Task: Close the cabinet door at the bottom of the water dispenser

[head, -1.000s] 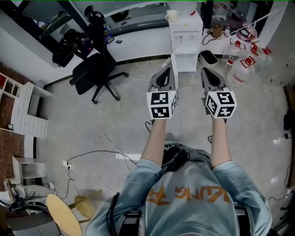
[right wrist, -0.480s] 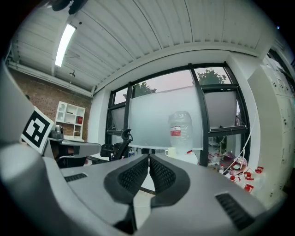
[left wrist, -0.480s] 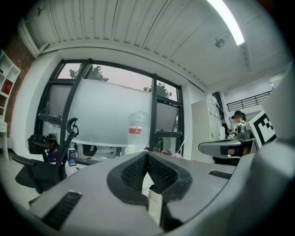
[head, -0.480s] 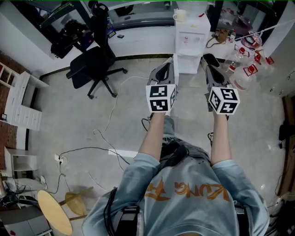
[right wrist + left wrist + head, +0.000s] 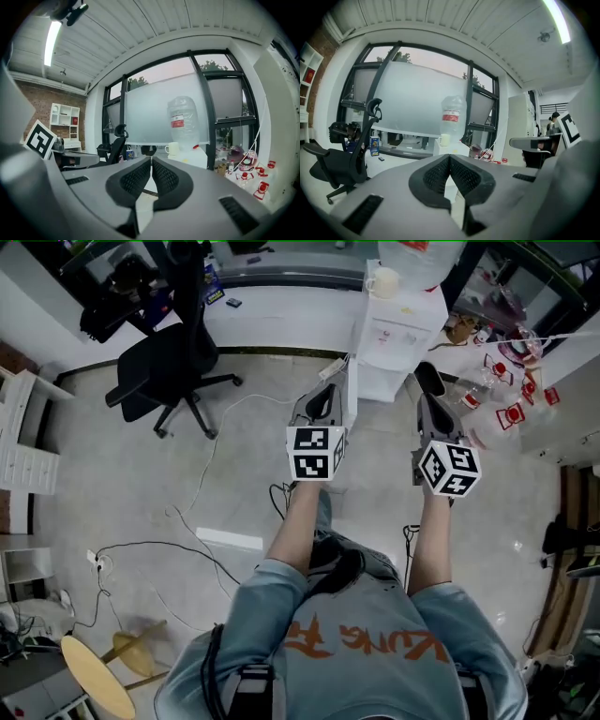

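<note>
Black office chair (image 5: 161, 369) on pale grey floor (image 5: 112, 474).

I see the water dispenser (image 5: 401, 326) standing upright at the far edge of the floor (image 5: 234, 484), its back against the low white wall under the windows. It is a white box-shaped unit, with two taps on the upper front and a clear bottle (image 5: 183, 119) with a red label upended on top. Its cabinet door (image 5: 350, 381) at the bottom is open. The door is a thin white panel swung out from the cabinet's left side towards me, and from the head view it shows almost edge-on. The lower cabinet front (image 5: 380, 381) beside it is uncovered, and I can't make out what is inside.
</note>
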`<state>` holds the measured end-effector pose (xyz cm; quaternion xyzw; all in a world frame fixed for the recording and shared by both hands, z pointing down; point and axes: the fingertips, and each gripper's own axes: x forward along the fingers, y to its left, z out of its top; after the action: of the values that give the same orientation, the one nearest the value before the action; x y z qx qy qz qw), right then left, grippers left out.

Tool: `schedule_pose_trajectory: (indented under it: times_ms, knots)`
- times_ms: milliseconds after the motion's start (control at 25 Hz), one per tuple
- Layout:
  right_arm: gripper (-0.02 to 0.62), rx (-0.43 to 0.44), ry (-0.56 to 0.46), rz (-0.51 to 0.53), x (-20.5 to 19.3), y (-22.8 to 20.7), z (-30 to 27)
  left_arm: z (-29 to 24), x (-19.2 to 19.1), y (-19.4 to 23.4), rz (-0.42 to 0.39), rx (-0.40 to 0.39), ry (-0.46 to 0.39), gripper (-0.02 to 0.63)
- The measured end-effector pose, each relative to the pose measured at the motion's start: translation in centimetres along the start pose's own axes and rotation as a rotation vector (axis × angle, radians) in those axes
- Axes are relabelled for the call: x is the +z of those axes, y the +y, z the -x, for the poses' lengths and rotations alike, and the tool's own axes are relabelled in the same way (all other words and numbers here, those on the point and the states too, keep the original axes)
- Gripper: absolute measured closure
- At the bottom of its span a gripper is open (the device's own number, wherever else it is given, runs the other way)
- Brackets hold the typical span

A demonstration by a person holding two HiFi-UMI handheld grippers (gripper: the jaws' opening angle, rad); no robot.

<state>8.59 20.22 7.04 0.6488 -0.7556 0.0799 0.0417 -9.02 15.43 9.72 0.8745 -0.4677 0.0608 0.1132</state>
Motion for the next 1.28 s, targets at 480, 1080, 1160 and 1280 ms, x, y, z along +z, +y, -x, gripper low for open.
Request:
schedule_pose_trajectory:
  times_ms: [480,1080,1160,1280]
  knots:
    - [0.566,0.060,0.172,0.143,-3.4,0.4,-18.0,-14.8,-4.5,9.0,0.059,-0.005,0.189,0.598]
    - [0.565,0.142,0.401,0.086,-13.9,-3.5,-25.0,-21.3,-13.6,11.5,0.162,0.078,0.361,0.598]
    - [0.565,0.169,0.443,0.082,-16.3,-4.4,-25.7,-21.6,-15.3,11.5,0.172,0.111,0.382,0.598]
    - [0.566,0.207,0.507,0.087,-19.0,-5.3,-25.9,-21.7,-17.5,10.9,0.216,0.146,0.404,0.598]
